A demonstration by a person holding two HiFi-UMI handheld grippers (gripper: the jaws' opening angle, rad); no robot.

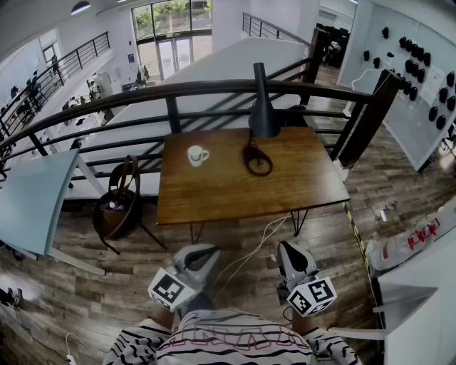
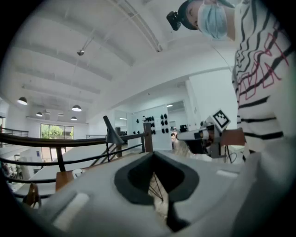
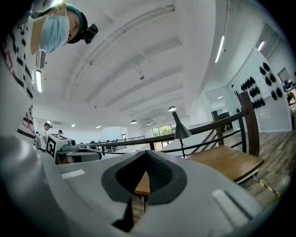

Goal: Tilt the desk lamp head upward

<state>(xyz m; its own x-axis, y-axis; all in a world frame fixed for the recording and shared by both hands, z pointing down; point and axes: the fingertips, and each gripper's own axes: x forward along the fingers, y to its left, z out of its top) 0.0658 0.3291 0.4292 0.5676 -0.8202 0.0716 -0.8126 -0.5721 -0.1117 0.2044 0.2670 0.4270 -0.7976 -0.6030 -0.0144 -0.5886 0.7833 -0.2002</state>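
Bright, even daylight pours from the far windows [image 1: 173,21] and ceiling lamps [image 2: 77,108]; heavy fisheye bending, dark vignetted corners.

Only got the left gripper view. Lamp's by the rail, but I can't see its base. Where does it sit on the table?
Observer: In the head view the desk lamp has its base right of the centre of the table, toward the far edge.
Operator: Right gripper's jaws?
Observer: In the right gripper view the right gripper is shut, with nothing between its jaws.
Operator: How close are we?
Observer: The head view shows it and the left gripper both short of the table's near edge, over the floor, touching nothing.
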